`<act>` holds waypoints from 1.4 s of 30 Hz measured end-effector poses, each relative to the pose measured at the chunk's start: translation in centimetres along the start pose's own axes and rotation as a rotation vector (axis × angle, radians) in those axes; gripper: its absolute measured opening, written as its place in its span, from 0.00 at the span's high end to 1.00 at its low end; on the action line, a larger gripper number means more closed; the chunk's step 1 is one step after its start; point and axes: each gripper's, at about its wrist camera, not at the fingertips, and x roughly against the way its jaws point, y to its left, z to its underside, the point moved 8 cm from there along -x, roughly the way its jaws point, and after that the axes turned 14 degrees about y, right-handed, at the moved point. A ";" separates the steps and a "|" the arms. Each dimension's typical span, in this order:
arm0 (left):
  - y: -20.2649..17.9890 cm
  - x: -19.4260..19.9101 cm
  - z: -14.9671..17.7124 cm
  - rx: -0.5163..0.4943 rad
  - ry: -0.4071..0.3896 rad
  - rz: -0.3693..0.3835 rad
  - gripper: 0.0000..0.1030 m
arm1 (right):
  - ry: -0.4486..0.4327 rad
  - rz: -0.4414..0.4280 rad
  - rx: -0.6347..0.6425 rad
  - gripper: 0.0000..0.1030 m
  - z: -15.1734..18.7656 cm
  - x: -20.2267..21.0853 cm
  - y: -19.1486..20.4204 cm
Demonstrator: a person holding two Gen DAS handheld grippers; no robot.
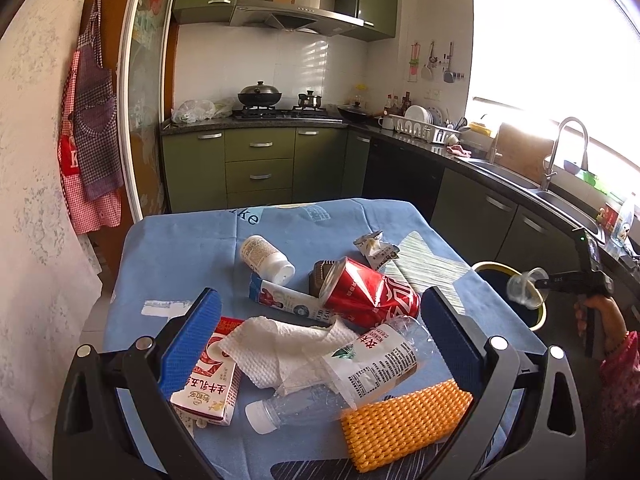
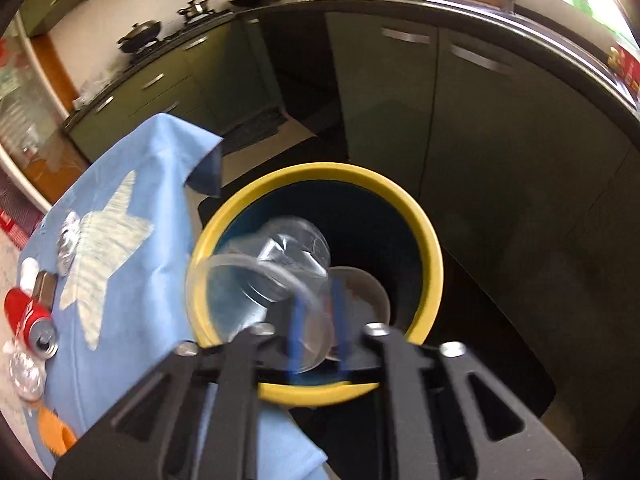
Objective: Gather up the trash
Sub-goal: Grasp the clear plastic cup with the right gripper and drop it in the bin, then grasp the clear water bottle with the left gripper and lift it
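My left gripper hangs open over a pile of trash on the blue tablecloth: a dented red can, a paper towel, a clear plastic bottle, a red-and-white milk carton and an orange foam net. Nothing is pressed between its blue pads. My right gripper points down into the yellow-rimmed bin. A blurred clear plastic cup sits at its fingertips above the bin's mouth. The pads stand apart and do not press the cup.
A white pill bottle, a blue-white carton and a crumpled wrapper lie farther back on the table. The bin stands on the floor off the table's right edge. Green cabinets and a dark counter with a sink run behind.
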 end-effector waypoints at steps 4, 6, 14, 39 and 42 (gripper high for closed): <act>-0.4 -0.1 -0.1 -0.021 0.002 0.004 0.05 | -0.037 -0.045 -0.036 0.58 -0.1 0.5 -0.7; -0.6 -0.2 -0.1 -0.038 0.004 0.007 0.05 | -0.052 -0.065 -0.027 0.56 0.6 1.2 -0.6; -3.2 -1.3 0.6 -0.268 0.045 0.033 0.05 | -0.056 -0.111 0.044 0.49 3.7 2.9 0.9; -8.8 -10.2 4.0 -0.836 0.483 0.441 0.13 | -0.011 -0.125 0.108 0.48 5.3 2.1 4.3; -8.6 -11.0 4.3 -0.844 0.506 0.443 0.13 | -0.006 -0.129 0.106 0.48 5.3 1.8 4.5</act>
